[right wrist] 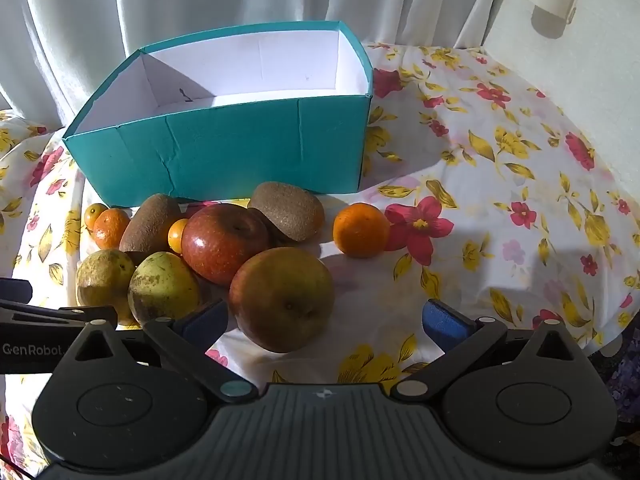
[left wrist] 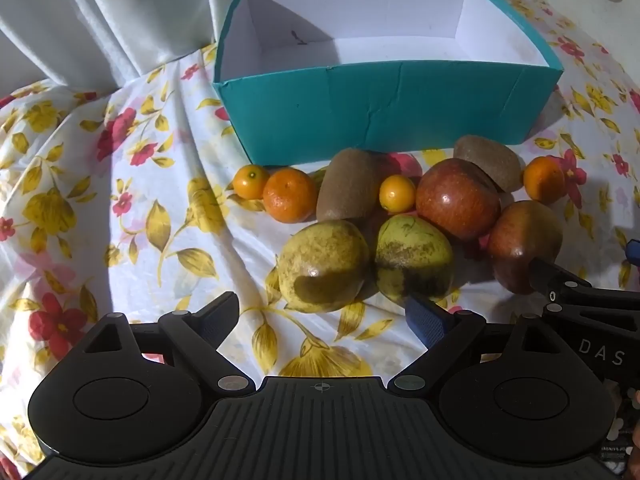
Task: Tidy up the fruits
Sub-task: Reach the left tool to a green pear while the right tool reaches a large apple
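Observation:
A teal box (left wrist: pixel 380 116) (right wrist: pixel 240 152) with a white inside stands empty at the back. Fruit lies in front of it: two green pears (left wrist: pixel 324 266) (right wrist: pixel 162 288), two red apples (left wrist: pixel 458 200) (right wrist: pixel 282 298), two kiwis (left wrist: pixel 348 184) (right wrist: pixel 288 210), and several small oranges (left wrist: pixel 289 195) (right wrist: pixel 360 230). My left gripper (left wrist: pixel 324 320) is open, just short of the left pear. My right gripper (right wrist: pixel 324 326) is open, its jaws standing either side of the near apple without touching it.
A floral cloth (left wrist: pixel 120 220) (right wrist: pixel 500 200) covers the surface and wrinkles at the left. White curtains (left wrist: pixel 100 12) hang behind the box. The right gripper's arm (left wrist: pixel 592 300) shows at the right edge of the left wrist view.

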{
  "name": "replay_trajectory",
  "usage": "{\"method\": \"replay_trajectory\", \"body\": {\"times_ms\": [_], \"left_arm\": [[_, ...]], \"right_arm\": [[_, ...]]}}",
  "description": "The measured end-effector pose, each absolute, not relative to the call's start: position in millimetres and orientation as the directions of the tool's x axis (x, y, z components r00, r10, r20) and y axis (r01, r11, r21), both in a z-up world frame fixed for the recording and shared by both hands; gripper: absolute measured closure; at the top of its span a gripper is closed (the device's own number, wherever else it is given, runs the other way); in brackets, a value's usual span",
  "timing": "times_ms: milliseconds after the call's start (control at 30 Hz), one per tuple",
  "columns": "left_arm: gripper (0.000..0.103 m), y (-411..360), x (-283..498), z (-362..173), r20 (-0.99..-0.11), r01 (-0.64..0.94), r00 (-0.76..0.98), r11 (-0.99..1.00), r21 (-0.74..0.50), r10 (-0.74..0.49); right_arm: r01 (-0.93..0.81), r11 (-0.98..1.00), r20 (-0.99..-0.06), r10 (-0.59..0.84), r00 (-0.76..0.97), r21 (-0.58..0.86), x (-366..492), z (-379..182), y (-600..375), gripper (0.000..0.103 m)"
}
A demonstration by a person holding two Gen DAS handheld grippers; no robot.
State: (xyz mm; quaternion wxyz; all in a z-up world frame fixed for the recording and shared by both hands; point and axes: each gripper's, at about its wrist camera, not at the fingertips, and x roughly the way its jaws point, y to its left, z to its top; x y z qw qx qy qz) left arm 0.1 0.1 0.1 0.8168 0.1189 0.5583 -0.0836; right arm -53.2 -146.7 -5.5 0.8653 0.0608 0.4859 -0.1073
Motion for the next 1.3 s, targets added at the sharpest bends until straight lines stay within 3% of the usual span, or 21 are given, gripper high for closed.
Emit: {"method": "replay_trajectory", "body": {"times_ms": [833,1300], "left_arm": [[0.01,-0.7,2.5,-1.0,-0.925,0.287,0.379,0.954,0.092,-0.025],[0.012,6.8,-6.2,-4.3,-0.867,0.324,0.485,0.945,0.053,-0.118]], "right_arm": [[0.252,0.968,-0.861,-0.113,0.497,0.019,-51.7,-10.8,-149.7,0.0],[0.212,0.974,-0.838,-0.046,0.544,0.085,-51.2,-13.0,-154.1,0.0]]}}
